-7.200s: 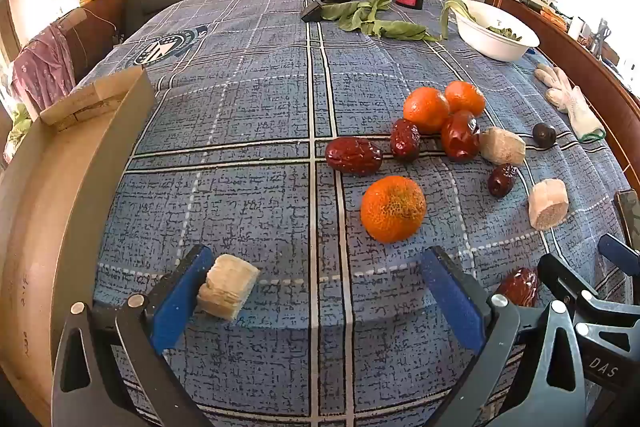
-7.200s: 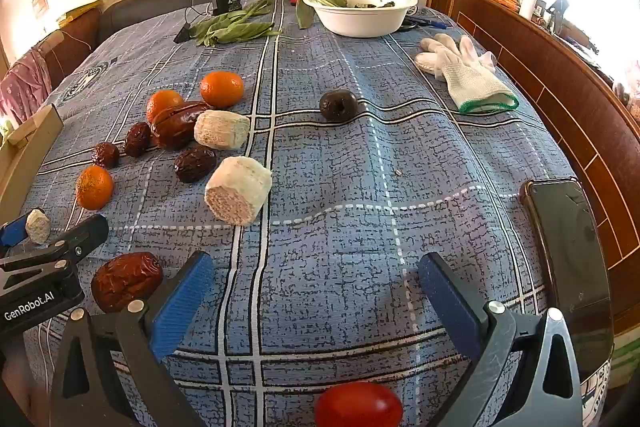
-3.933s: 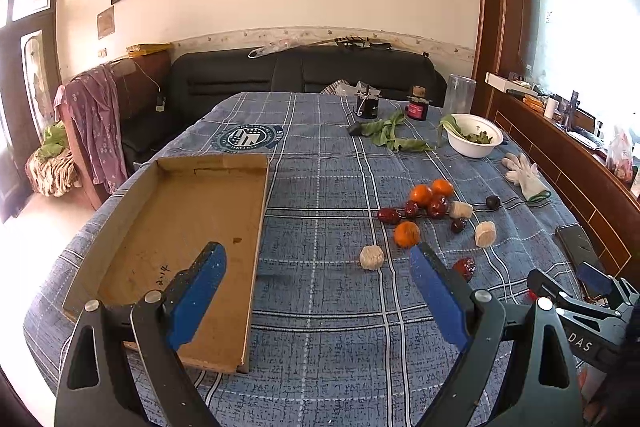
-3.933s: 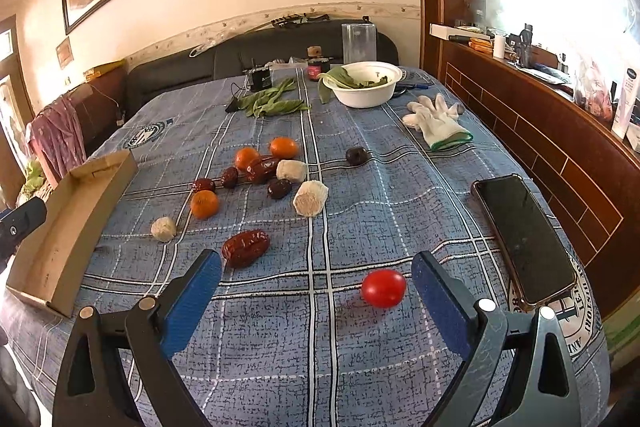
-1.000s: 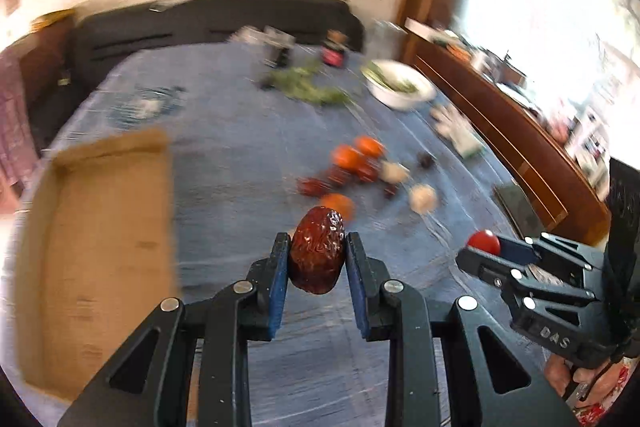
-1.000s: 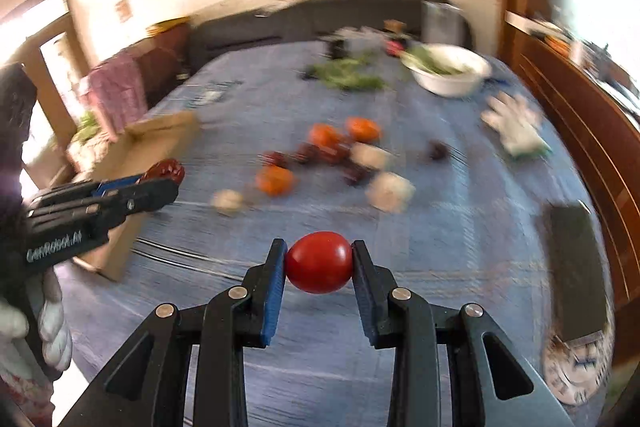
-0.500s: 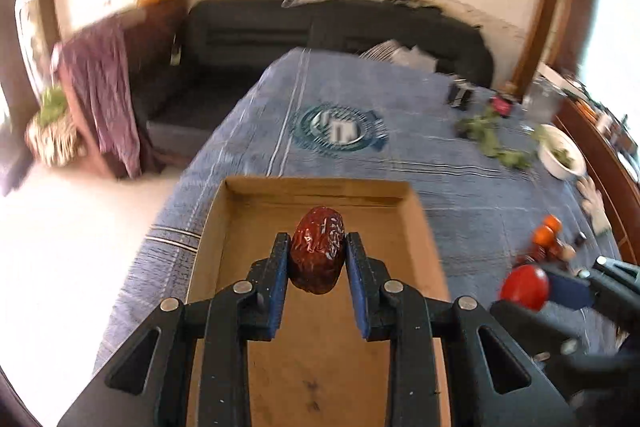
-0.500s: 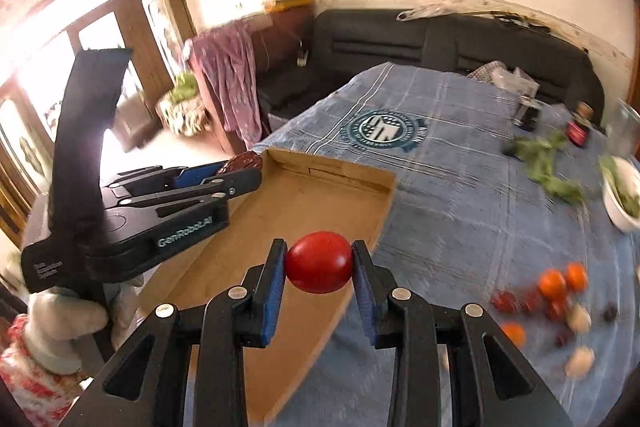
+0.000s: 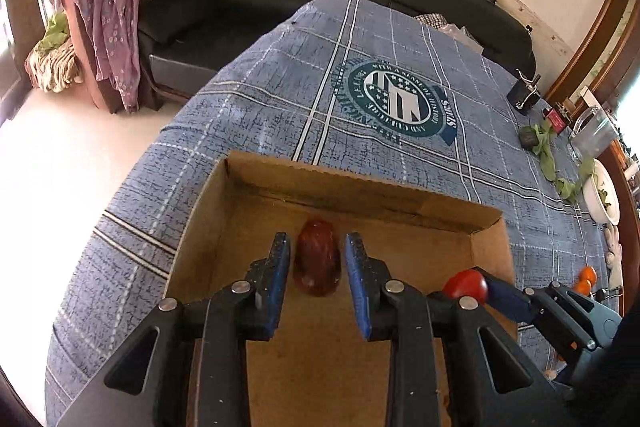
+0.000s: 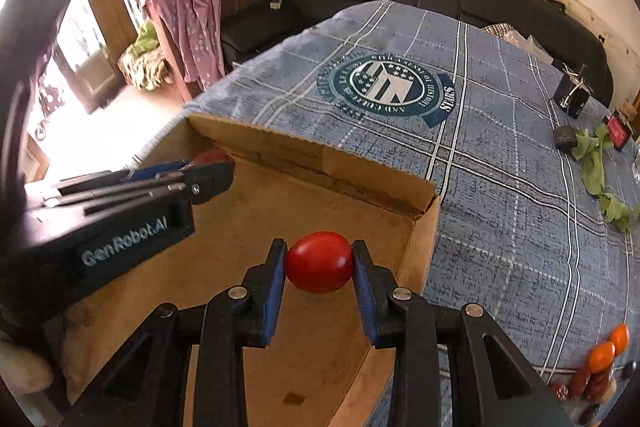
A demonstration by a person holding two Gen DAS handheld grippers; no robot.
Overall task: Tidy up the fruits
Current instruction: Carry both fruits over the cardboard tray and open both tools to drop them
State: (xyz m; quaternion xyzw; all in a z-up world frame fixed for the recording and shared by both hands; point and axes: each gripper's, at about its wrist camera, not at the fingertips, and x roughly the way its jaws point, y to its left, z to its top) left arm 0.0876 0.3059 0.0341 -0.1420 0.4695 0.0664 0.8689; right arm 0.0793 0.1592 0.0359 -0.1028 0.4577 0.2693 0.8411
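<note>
Left gripper is sitting released around a date inside the box; right gripper is squeezing a tomato (over the box too).

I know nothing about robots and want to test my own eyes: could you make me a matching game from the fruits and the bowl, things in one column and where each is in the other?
Things:
1. date
2. tomato
3. oranges
4. bowl

Places:
a. white, next to the green leaves
b. between the left claw fingers, near the box far wall
c. clamped in the right claw
d. beside dark red fruits on the cloth

Pairs: 1-b, 2-c, 3-d, 4-a
</note>
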